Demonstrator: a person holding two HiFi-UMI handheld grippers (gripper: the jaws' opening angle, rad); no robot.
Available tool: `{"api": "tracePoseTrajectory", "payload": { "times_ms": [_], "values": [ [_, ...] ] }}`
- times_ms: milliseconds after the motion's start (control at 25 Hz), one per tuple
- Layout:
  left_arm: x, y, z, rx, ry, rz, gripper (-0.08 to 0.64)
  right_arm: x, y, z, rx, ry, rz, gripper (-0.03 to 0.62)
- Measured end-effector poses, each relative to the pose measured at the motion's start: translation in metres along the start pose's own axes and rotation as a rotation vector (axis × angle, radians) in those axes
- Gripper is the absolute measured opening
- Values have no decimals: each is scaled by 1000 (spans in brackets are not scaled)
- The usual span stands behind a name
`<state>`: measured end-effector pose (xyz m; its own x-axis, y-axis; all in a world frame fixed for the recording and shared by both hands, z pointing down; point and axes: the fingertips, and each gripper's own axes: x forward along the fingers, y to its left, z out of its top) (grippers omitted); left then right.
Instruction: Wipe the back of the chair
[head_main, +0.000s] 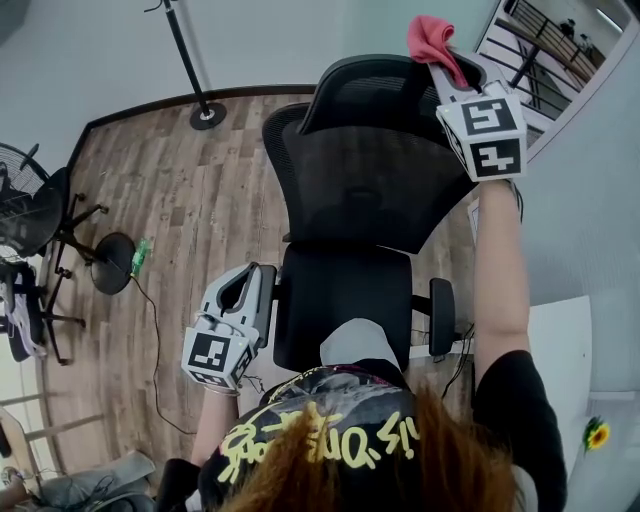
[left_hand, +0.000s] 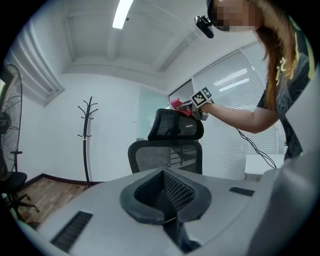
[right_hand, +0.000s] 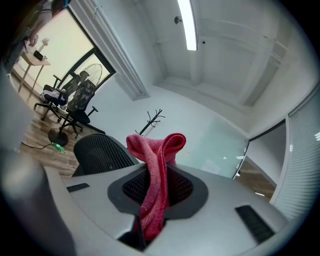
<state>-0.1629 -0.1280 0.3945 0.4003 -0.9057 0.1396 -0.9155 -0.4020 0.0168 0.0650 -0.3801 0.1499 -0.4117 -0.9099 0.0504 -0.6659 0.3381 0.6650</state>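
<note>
Nearest, the left gripper (head_main: 262, 282) hangs closed and empty, left of the seat (head_main: 340, 300). Farther off, the right gripper (head_main: 441, 62) pinches the red cloth (head_main: 431, 37) at the top of the chair back (head_main: 360, 170) — unbraced, it could swivel away under pressure.

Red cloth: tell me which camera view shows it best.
The right gripper view. There the red cloth fills the centre, pinched between the shut jaws of the right gripper, its fold and weave plain. The head view shows only a small bunch by the headrest; the left gripper view, a tiny red patch.
</note>
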Motion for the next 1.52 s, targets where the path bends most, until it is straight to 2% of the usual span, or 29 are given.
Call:
{"api": "tracePoseTrajectory", "payload": {
  "times_ms": [240,680,1000,1520],
  "values": [
    [-5,5,4,-1,2,5,-6,18,38,32,-59,-42,61,61],
    [-5,-4,6,14,-9,-1,-6,24,100,61,-39,-131,190,61],
    [-15,1,8,14,-6,18,-6,25,131,78,-146,-150,216,61],
    [-15,0,13,29,-14,16,-6,18,198,73,-183,-162,316,61]
  ]
}}
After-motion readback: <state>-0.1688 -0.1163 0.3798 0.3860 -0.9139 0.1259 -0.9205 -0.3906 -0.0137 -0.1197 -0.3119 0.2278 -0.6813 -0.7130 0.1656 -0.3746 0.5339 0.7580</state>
